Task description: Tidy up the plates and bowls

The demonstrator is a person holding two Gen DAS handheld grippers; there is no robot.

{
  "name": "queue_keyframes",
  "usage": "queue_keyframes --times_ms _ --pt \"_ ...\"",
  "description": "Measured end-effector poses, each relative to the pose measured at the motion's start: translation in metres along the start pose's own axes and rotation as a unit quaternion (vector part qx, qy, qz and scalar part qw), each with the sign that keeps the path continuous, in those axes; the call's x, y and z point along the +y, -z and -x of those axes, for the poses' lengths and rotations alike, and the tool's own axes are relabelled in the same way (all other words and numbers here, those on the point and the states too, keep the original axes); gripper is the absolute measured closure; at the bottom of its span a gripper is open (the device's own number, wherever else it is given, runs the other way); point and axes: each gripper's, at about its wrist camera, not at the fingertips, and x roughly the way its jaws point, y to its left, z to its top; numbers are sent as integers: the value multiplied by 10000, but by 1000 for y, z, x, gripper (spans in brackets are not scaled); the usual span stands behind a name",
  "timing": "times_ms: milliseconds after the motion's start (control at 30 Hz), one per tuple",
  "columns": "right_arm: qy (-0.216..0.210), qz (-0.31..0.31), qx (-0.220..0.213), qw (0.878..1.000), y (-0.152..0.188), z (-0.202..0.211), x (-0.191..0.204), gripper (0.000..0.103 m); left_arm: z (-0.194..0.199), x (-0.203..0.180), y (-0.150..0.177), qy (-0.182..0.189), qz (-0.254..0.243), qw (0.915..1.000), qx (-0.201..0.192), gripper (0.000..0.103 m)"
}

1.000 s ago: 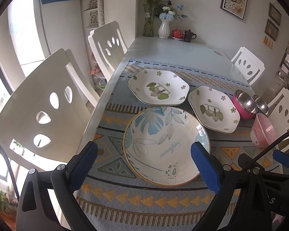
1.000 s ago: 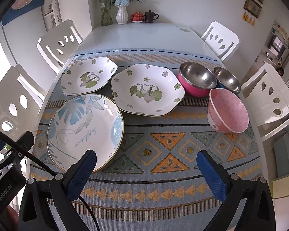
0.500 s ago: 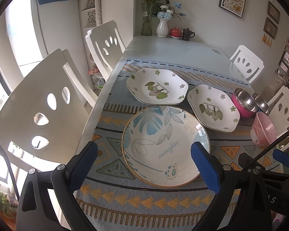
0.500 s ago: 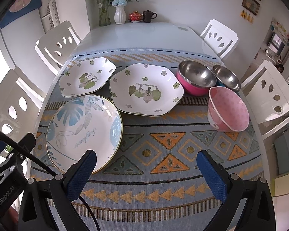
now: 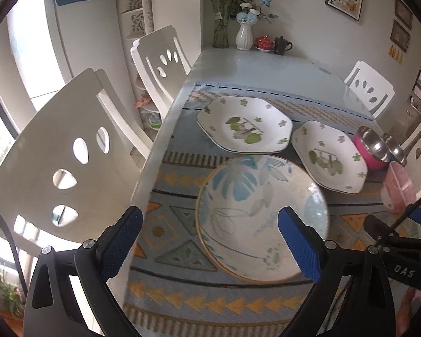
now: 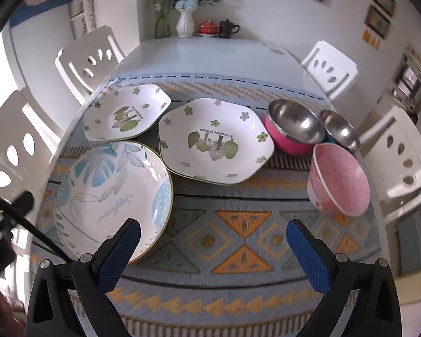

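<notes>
A round blue-leaf plate (image 5: pixel 255 213) (image 6: pixel 112 196) lies nearest me on the patterned runner (image 6: pixel 238 233). Behind it sit two six-sided floral plates, one at the left (image 5: pixel 244 123) (image 6: pixel 126 112) and one to its right (image 5: pixel 328 154) (image 6: pixel 214 140). A pink steel bowl (image 6: pixel 292 129), a smaller steel bowl (image 6: pixel 339 130) and a pink dotted bowl (image 6: pixel 339 179) stand at the right. My left gripper (image 5: pixel 210 244) hovers open over the round plate's near-left edge. Over the runner's front, my right gripper (image 6: pixel 213 255) is open, holding nothing.
White chairs flank the table on the left (image 5: pixel 70 151) and the right (image 6: pixel 401 163). At the table's far end stand a white vase (image 6: pixel 185 24), a glass vase (image 6: pixel 162 22), a red pot (image 6: pixel 207 26) and a dark mug (image 6: pixel 227 28).
Both grippers have shifted slightly forward and lower, toward the dishes. Both stay open. None of the dishes has moved.
</notes>
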Motion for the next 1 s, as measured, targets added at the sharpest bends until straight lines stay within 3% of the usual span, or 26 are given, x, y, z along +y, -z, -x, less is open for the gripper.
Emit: queue_keyframes --times_ms 200,333,400,467,533,600,800,1000 --pt "-628 192 76 9978 -1 -29 15 1 -46 13 -2 339 -102 9979 547 6" --pt "-900 134 436 9949 -1 -56 28 25 -68 23 4 505 85 9955 793 8" --pt "-956 53 568 9938 -1 -66 30 26 -76 29 7 622 213 9939 888 18" --pt "-930 59 567 9940 -2 -73 32 28 -88 33 9 693 263 9919 1029 45" --pt "-942 95 561 9939 -4 -79 33 37 -98 34 10 822 300 9895 1154 67" --pt "-1012 65 582 9931 -5 -85 32 43 -108 37 11 872 438 9867 1299 68" --pt "-1255 -249 773 9888 -6 -103 25 47 -118 34 10 1016 368 9853 1322 68" --pt "-1671 -536 786 9813 -7 -115 21 72 -128 27 9 1285 204 9809 1448 68"
